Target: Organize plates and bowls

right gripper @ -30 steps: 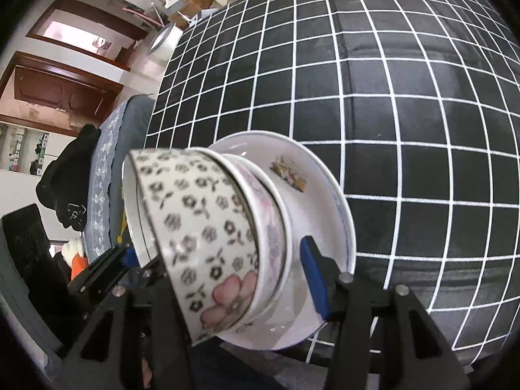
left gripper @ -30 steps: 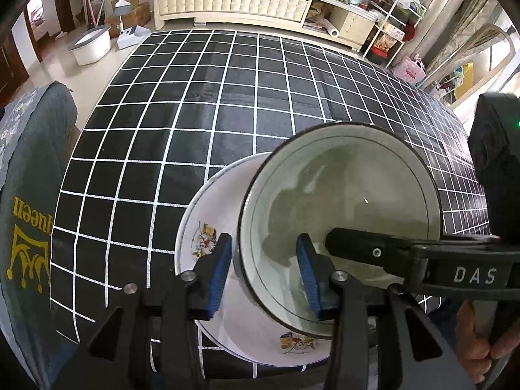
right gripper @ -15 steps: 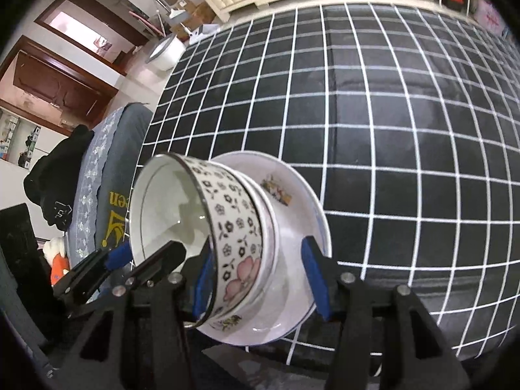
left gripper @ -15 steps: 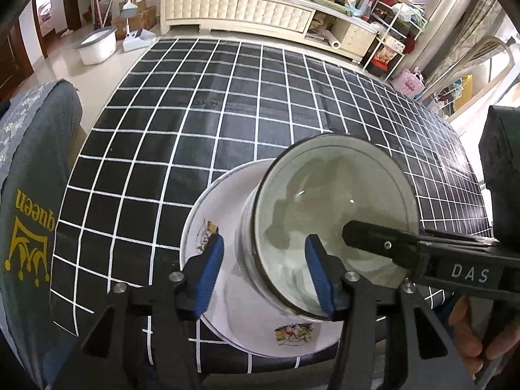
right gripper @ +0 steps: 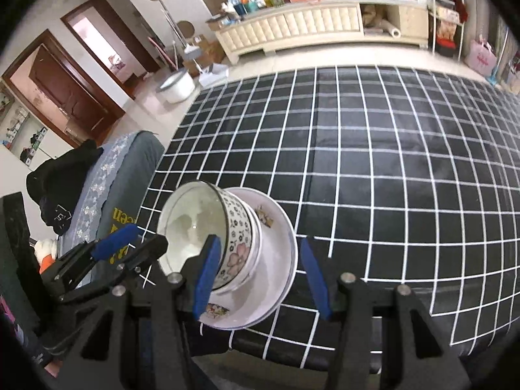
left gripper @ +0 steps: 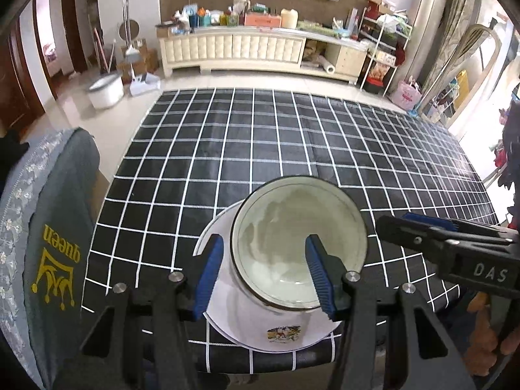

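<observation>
left tool (left gripper: pixel 263 273): blue pads spread, clear of the bowl rim | right tool (right gripper: pixel 258 278): blue pads spread, gripping nothing | white floral-patterned ceramic bowl (left gripper: pixel 299 243): nested in a second bowl on white decal-printed plate (left gripper: pixel 224 318), near edge of black white-grid tabletop (left gripper: pixel 260 149) | grey chair cover (left gripper: pixel 48 243): beside tabletop

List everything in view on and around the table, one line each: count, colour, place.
bowls: two nested, white with floral outsides, on the plate.
plate: one, white with small pictures on its rim, near edge of the table.
tablecloth: one, black with white grid, covers the table.
chair cover: one, grey with yellow crown print, left of the table.
left hand-held gripper: black with blue pads, open, above the stack.
right hand-held gripper: black with blue pads, open, beside the stack.
</observation>
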### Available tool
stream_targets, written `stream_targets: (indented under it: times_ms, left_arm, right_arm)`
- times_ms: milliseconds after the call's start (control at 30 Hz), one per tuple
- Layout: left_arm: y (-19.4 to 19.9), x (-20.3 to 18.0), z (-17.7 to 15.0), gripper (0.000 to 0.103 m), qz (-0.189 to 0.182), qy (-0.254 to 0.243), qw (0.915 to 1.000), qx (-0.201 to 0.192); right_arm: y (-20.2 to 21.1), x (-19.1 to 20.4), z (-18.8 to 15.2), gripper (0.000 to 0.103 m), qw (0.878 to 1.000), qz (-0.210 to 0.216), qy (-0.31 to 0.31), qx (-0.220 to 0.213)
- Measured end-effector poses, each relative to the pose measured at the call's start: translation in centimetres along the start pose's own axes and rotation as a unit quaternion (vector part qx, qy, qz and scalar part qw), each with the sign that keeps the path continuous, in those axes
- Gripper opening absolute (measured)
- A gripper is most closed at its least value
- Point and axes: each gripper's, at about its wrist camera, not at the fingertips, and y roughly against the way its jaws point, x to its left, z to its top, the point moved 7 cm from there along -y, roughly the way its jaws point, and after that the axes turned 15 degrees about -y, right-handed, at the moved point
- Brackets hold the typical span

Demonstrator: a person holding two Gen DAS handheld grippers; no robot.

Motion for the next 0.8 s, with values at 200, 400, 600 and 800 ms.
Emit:
stream_targets:
  times_ms: [200, 400, 600, 800]
  left_arm:
    - [3.3, -0.3, 0.0, 0.05, 0.022, 0.001, 0.9986, -0.048]
    - [7.3, -1.6, -0.3, 0.05, 0.031, 0.0, 0.9945, -0.1]
    - [11.2, -3.7, -1.9, 0.07, 0.051, -0.011, 0.9883, -0.143]
    - [13.8, -5.7, -3.5, 0.086, 0.059, -0.025, 0.9821, -0.177]
  right_arm:
    - [3.3, 0.5, -0.5, 0.056, 0.998, -0.014, 0.024, -0.059]
    - [7.3, 0.4, -2.0, 0.065, 0.991, -0.021, 0.05, -0.123]
    - [10.7, -0.3, -4.4, 0.075, 0.982, -0.032, 0.07, -0.175]
    - [14.1, -1.1, -6.6, 0.094, 0.962, -0.067, 0.1, -0.245]
